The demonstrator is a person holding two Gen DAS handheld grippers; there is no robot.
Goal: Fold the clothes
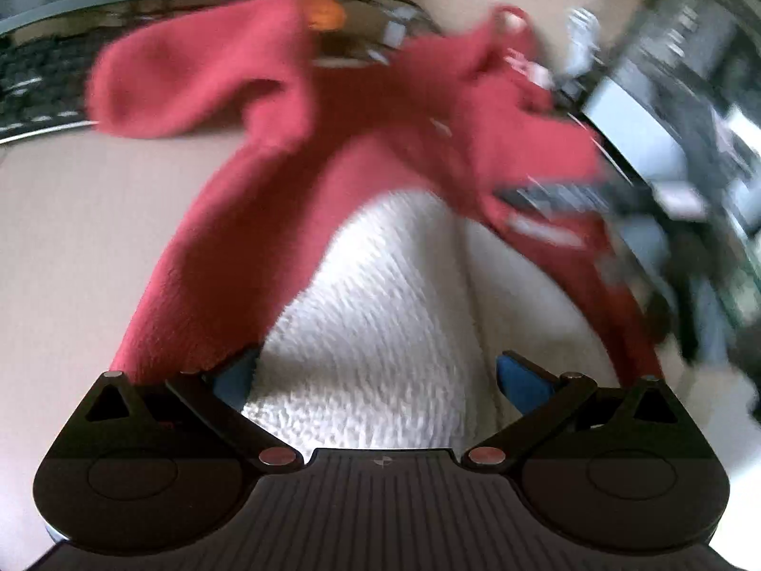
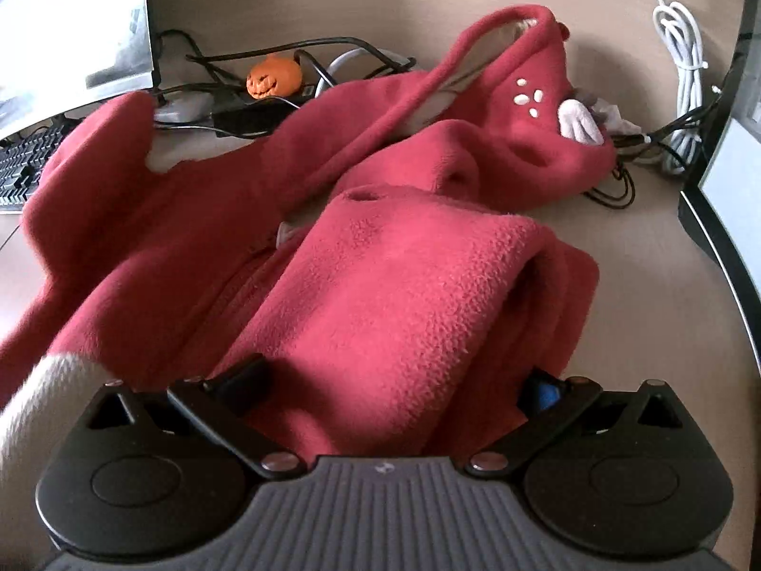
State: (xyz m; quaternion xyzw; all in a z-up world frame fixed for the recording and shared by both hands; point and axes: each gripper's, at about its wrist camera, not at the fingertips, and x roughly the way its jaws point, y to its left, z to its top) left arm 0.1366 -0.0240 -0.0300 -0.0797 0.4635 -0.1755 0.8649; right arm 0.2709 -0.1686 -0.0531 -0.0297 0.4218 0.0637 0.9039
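A red fleece garment (image 2: 380,276) with a hood and white trim lies crumpled on a beige table (image 2: 642,261). My right gripper (image 2: 399,385) has its jaws wide apart with a thick fold of the red fleece lying between them. In the blurred left wrist view, my left gripper (image 1: 380,376) is also wide open; a white fuzzy part of the garment (image 1: 371,323) lies between its blue pads (image 1: 523,380), and the red fleece (image 1: 295,166) stretches away from the left finger. The hood with white spots (image 2: 528,100) lies at the far side.
An orange pumpkin figure (image 2: 275,77) and black cables (image 2: 247,114) sit behind the garment. A keyboard (image 2: 24,166) and monitor (image 2: 71,24) stand at the far left. A white coiled cable (image 2: 685,62) and a dark frame (image 2: 713,219) are at the right.
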